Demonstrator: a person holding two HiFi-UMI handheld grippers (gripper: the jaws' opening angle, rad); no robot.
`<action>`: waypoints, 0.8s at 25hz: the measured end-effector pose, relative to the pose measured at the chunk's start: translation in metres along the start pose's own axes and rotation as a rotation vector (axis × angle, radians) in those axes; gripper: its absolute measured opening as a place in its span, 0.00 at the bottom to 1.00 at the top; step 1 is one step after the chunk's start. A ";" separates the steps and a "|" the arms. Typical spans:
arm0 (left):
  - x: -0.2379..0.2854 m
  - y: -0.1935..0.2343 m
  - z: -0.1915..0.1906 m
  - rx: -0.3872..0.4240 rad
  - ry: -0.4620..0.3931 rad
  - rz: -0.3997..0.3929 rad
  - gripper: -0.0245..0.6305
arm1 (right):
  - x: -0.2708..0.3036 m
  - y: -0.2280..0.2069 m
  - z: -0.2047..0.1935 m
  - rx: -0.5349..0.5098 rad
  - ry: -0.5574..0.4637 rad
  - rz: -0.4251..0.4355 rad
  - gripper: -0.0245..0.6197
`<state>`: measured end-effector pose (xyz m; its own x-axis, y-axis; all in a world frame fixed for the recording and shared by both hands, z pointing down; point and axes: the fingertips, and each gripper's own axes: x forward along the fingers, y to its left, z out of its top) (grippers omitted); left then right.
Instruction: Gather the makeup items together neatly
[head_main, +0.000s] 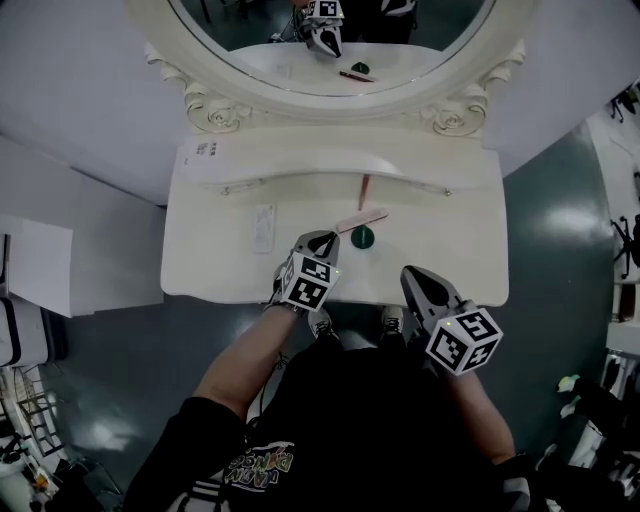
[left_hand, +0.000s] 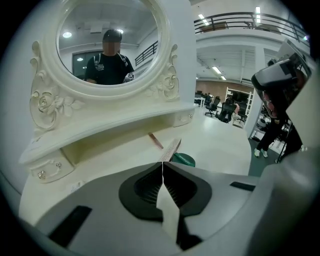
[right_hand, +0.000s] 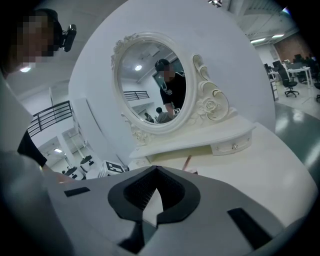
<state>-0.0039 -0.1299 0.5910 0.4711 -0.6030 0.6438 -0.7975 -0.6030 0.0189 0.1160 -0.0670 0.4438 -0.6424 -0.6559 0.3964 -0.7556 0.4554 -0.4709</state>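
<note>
On the white vanity table (head_main: 450, 220) lie a thin reddish pencil (head_main: 363, 191), a flat pink stick (head_main: 362, 220) and a round green compact (head_main: 362, 238), close together near the middle. A white rectangular item (head_main: 263, 227) lies apart to the left. My left gripper (head_main: 322, 238) is shut and empty, its tip just left of the compact. In the left gripper view the pencil (left_hand: 155, 141), stick (left_hand: 170, 149) and compact (left_hand: 185, 159) sit right beyond the closed jaws (left_hand: 162, 163). My right gripper (head_main: 412, 278) hovers shut and empty over the table's front edge; its own view shows the pencil (right_hand: 187, 162).
An oval mirror (head_main: 330, 45) with a carved frame stands at the back above a raised shelf (head_main: 300, 160) with small drawers. A label sticker (head_main: 205, 150) lies on the shelf's left end. The person's legs and shoes (head_main: 320, 322) are below the front edge.
</note>
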 end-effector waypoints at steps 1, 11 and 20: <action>0.003 0.000 0.001 0.001 0.005 0.002 0.05 | -0.001 -0.003 0.000 0.002 0.003 0.001 0.08; 0.035 -0.001 -0.002 0.023 0.091 -0.012 0.29 | 0.002 -0.027 -0.001 0.022 0.028 0.020 0.08; 0.059 0.000 -0.005 0.141 0.152 -0.040 0.29 | 0.004 -0.041 -0.003 0.031 0.053 0.024 0.08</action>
<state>0.0225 -0.1632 0.6327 0.4305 -0.4974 0.7531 -0.7137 -0.6985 -0.0533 0.1442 -0.0863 0.4673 -0.6668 -0.6121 0.4252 -0.7360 0.4510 -0.5049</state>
